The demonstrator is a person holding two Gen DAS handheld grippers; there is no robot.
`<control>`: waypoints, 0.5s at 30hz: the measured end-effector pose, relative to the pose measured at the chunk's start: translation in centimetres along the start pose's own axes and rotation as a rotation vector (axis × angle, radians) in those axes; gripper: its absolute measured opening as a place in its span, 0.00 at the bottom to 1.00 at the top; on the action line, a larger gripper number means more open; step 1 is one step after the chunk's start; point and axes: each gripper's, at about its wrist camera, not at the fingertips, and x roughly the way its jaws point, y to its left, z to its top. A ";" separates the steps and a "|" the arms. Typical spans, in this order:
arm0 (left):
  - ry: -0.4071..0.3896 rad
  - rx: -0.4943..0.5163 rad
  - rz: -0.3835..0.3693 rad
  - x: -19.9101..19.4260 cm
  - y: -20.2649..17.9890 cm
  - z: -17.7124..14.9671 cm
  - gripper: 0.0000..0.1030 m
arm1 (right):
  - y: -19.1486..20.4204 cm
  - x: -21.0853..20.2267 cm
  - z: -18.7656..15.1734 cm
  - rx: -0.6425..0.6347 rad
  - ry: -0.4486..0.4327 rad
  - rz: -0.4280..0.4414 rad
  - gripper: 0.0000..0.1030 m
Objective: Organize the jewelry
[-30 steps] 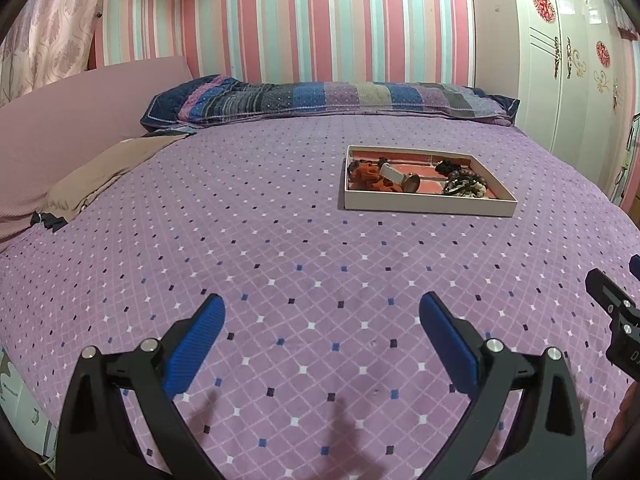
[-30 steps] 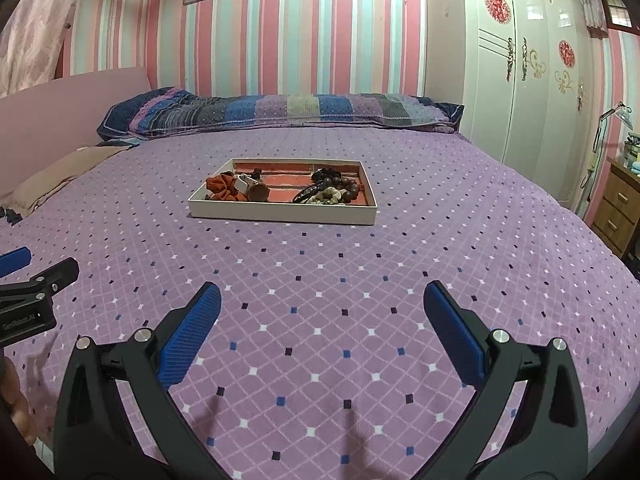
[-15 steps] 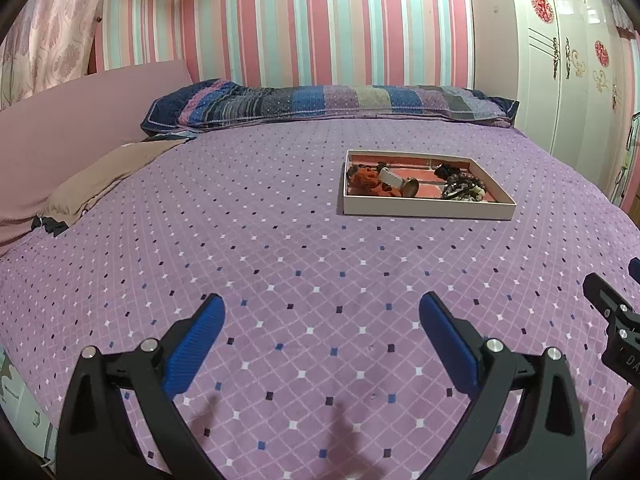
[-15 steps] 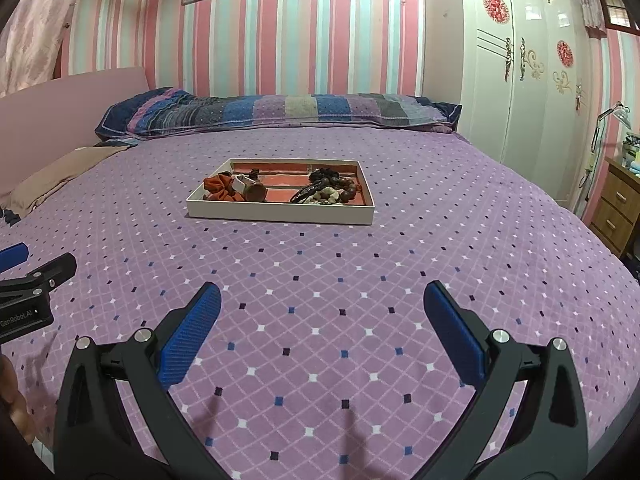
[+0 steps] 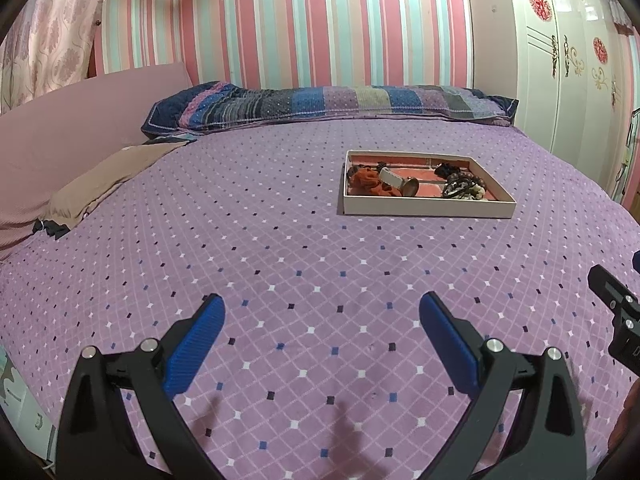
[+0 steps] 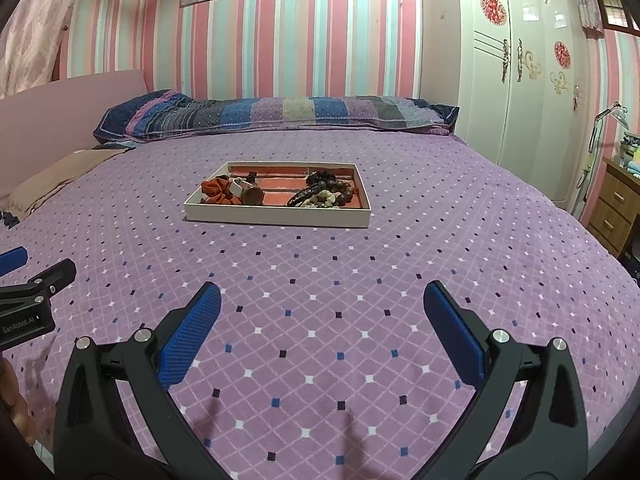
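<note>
The jewelry sits in a shallow tray (image 6: 276, 216), just above the middle of the right wrist view and right of centre in the left one. Inside it, a rust-red fabric scrunchie (image 6: 216, 192) lies at the left, soft and easy to pinch anywhere. A pale band (image 6: 239, 188) rests against a small brown cup-like piece (image 6: 253, 196), likely rigid and prone to roll. A heap of beaded strands (image 6: 326, 194) fills the right side; these look light, limp and apt to tangle, so lifting by one loop seems best.

The tray rests on a bed (image 5: 280, 260) with a yielding purple diamond-print cover. The left gripper (image 5: 322, 316) and right gripper (image 6: 322, 300) hover low in frame, jaws apart, empty. Behind are a pillow (image 5: 328, 104), striped wall (image 6: 312, 48) and white wardrobe (image 6: 520, 80).
</note>
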 end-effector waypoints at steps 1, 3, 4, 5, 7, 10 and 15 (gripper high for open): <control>-0.001 0.000 0.000 0.0 0.0 0.0 0.93 | 0.0 0.0 0.0 -0.001 -0.001 0.000 0.96; -0.001 0.000 0.000 0.0 0.0 0.0 0.93 | 0.1 -0.1 0.0 -0.002 -0.003 -0.001 0.96; -0.001 -0.001 -0.001 0.0 0.0 0.0 0.93 | 0.1 -0.1 0.0 -0.002 -0.003 -0.001 0.96; -0.001 -0.001 0.000 0.0 0.0 0.0 0.93 | 0.1 -0.1 -0.1 -0.003 -0.004 -0.001 0.96; -0.001 0.000 0.002 0.0 0.0 0.0 0.93 | 0.1 -0.1 -0.1 -0.002 -0.003 -0.001 0.96; 0.003 -0.004 -0.005 -0.1 0.1 0.0 0.93 | 0.1 -0.1 -0.1 -0.002 -0.003 -0.001 0.96; -0.001 0.008 -0.012 -0.3 -0.1 0.0 0.93 | 0.2 -0.1 -0.1 -0.007 -0.002 -0.002 0.96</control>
